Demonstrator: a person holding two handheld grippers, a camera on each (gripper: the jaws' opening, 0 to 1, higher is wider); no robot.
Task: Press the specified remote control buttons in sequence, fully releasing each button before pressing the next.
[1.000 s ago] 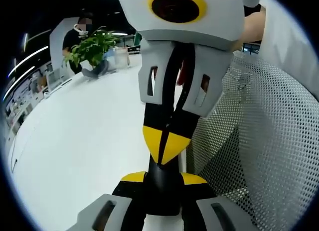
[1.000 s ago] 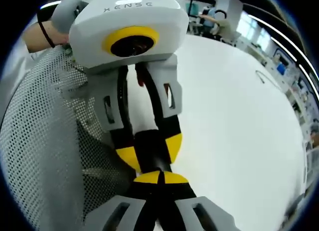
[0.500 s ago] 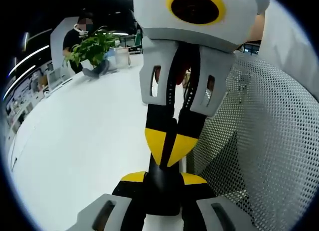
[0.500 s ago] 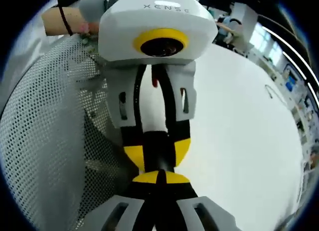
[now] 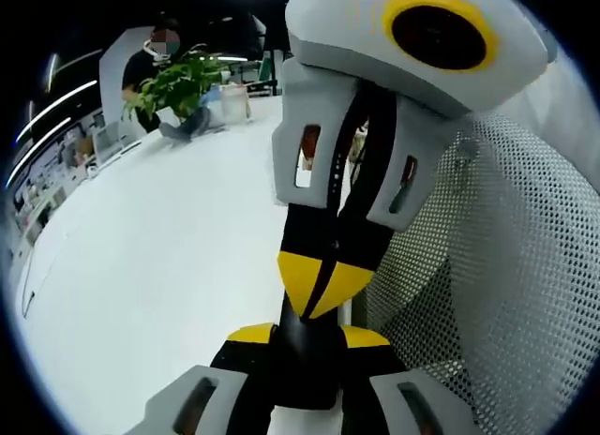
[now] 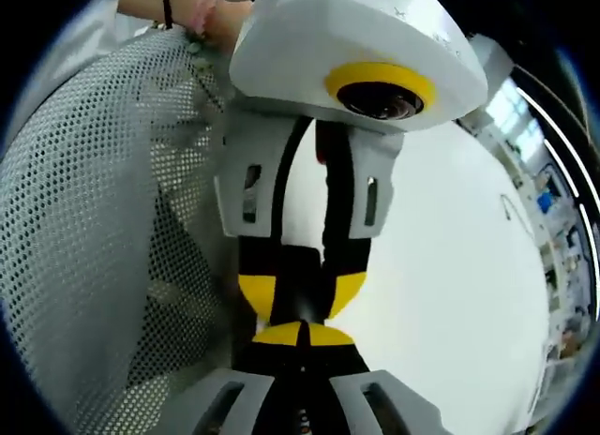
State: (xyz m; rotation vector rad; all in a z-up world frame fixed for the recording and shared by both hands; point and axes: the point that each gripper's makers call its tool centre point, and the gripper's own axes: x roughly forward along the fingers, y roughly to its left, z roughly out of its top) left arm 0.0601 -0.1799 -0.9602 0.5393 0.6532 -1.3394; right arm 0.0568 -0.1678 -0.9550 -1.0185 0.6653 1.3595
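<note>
In the left gripper view, the left gripper [image 5: 307,337] rose from below over a smooth white table [image 5: 141,266]. Its yellow-tipped jaws stood apart around a dark, flat-sided piece [image 5: 305,360]. I could not tell whether that was the remote, nor whether the jaws were clamping it. The right gripper [image 5: 323,283] came down from above, nose to nose with the left. Its two yellow tips were pressed together into one blunt wedge just above the dark piece. If the piece was the remote, its long axis ran along the left jaws and the right tips were the nearer presser. A white perforated mesh chair back [image 5: 497,266] curved beside the table's near edge, and a leafy plant [image 5: 178,83] stood at the far edge.

In the right gripper view, the right gripper [image 6: 300,335] showed its tips meeting. The left gripper [image 6: 300,299] hung opposite, its yellow pads flanking something black. The same mesh [image 6: 84,219] and glossy table [image 6: 441,266] lay either side.
</note>
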